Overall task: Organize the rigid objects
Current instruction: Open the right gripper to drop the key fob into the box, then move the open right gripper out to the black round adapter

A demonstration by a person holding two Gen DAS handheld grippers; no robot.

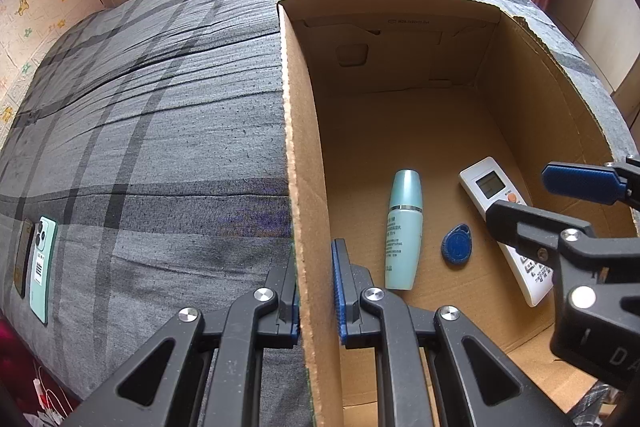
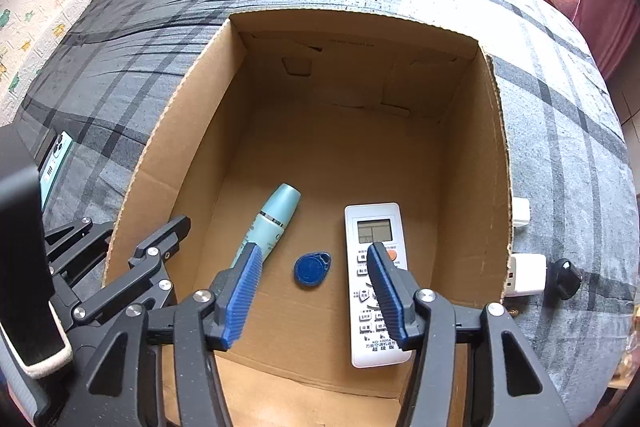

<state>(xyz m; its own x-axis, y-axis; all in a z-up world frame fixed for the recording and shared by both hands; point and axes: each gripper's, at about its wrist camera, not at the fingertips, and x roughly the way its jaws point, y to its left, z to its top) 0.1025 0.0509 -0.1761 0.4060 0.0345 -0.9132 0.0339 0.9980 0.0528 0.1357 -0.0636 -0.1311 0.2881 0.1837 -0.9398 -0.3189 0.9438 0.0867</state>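
Observation:
An open cardboard box (image 1: 304,147) (image 2: 168,147) stands on the bed. On its floor lie a teal bottle (image 1: 404,231) (image 2: 272,219), a blue key fob (image 1: 457,246) (image 2: 312,269) and a white remote (image 1: 488,187) (image 2: 374,227). My left gripper (image 1: 316,255) (image 2: 134,227) is shut on the box's left wall, one pad on each side. My right gripper (image 2: 314,253) (image 1: 528,199) hangs open inside the box above the floor. The key fob lies flat between its fingers in the right wrist view, untouched, and nothing is held.
A grey plaid bedsheet (image 1: 160,107) covers the bed. A teal phone (image 1: 42,267) and a dark phone (image 1: 22,259) lie left of the box. To its right sit a white charger (image 2: 526,275), a second white plug (image 2: 520,211) and a small black object (image 2: 566,277).

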